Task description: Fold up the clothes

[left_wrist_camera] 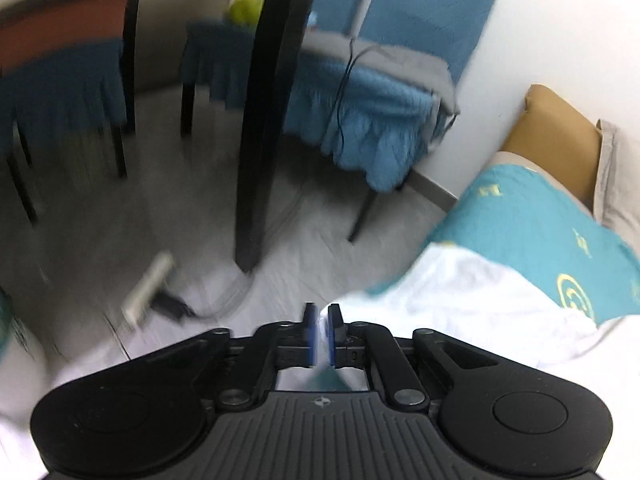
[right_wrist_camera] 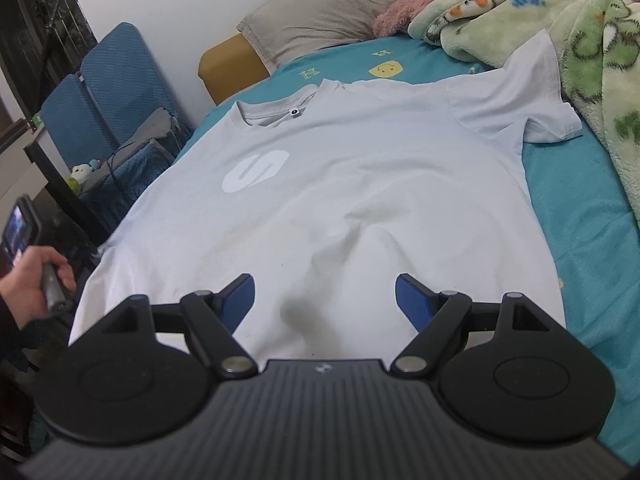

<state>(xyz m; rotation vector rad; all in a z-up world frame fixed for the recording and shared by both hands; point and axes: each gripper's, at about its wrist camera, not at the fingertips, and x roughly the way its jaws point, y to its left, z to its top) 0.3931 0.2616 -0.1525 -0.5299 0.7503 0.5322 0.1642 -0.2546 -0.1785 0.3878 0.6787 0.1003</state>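
A white T-shirt (right_wrist_camera: 340,184) with a white oval logo lies front up and spread flat on a teal bed sheet (right_wrist_camera: 580,208), collar at the far end. My right gripper (right_wrist_camera: 325,300) is open and empty just above the shirt's near hem. My left gripper (left_wrist_camera: 322,336) is shut on the shirt's white fabric (left_wrist_camera: 460,304) at the bed's left edge, over the floor. In the right wrist view a hand (right_wrist_camera: 32,280) holds the left gripper's handle at the far left.
A grey pillow (right_wrist_camera: 340,12) and a green patterned blanket (right_wrist_camera: 580,40) lie at the bed's far end and right side. Blue-covered chairs (left_wrist_camera: 380,100), a black table leg (left_wrist_camera: 264,120) and a power strip (left_wrist_camera: 148,288) on the floor stand left of the bed.
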